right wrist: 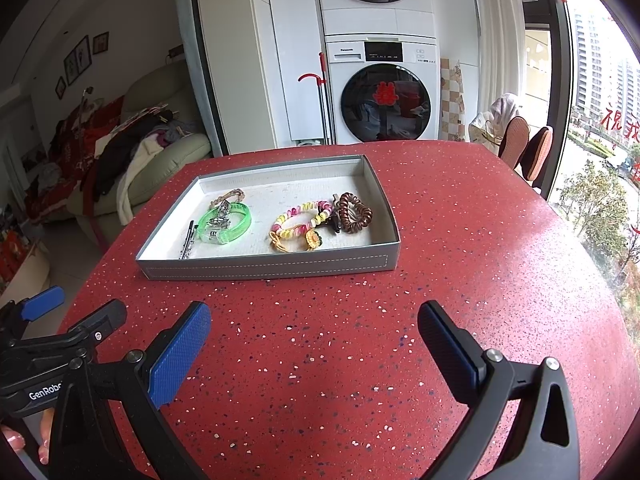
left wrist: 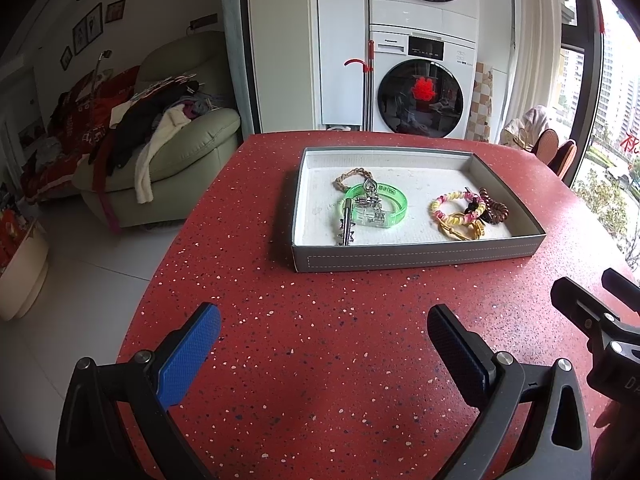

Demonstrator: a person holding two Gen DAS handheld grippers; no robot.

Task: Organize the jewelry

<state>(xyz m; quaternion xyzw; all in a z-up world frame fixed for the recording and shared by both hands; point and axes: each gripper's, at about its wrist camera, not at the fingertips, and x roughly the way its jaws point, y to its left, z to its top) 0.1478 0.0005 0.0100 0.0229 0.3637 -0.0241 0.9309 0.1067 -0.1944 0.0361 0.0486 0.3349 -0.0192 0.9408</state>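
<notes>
Grey tray [left wrist: 416, 258] holding the jewelry [right wrist: 224, 220] sits mid-table, clear of the red table [right wrist: 360, 360] edges. Left gripper [left wrist: 324, 332] and right gripper [right wrist: 314, 330] hover nearside, fingers spread, empty. Washing machine [right wrist: 384, 96] stands beyond.

I'm seeing the table [left wrist: 320, 360] showing red w/ pale specks. My tongs' pads [left wrist: 188, 356] are showing blue, cross-hatched. The tray [left wrist: 416, 258] is looking grey w/ white stitching. Inside, a bangle [left wrist: 394, 200] is glowing clear green & a coil tie [right wrist: 354, 213] is showing brown.
</notes>
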